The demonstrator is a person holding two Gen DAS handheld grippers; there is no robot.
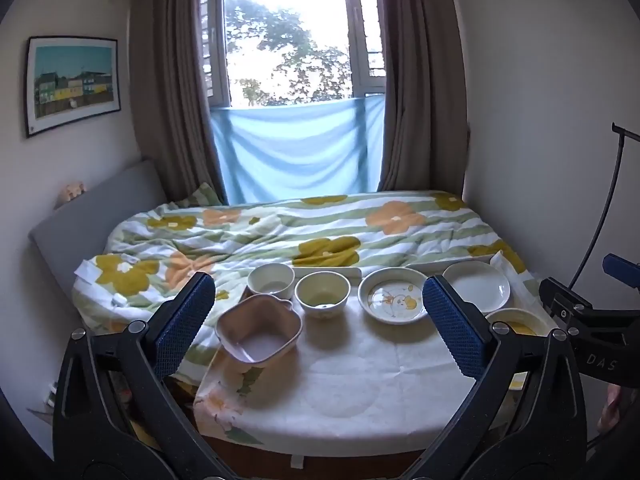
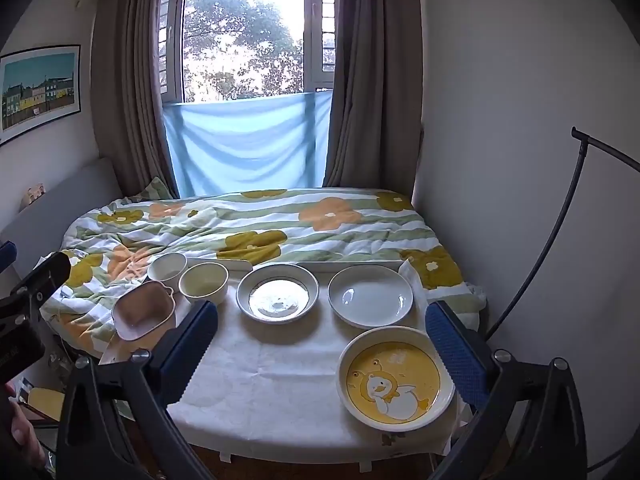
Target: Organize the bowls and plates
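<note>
On a white-covered table stand a pink square bowl, a white bowl, a cream bowl, a plate with a cartoon print, a plain white plate and a yellow duck plate. The same bowls show in the right wrist view: pink, white, cream, beside the printed plate and the white plate. My left gripper is open and empty above the table's near side. My right gripper is open and empty, near the duck plate.
A bed with a flowered quilt lies right behind the table. Two white trays stand along the table's far edge. A window with brown curtains is beyond. A black lamp arm stands at the right wall.
</note>
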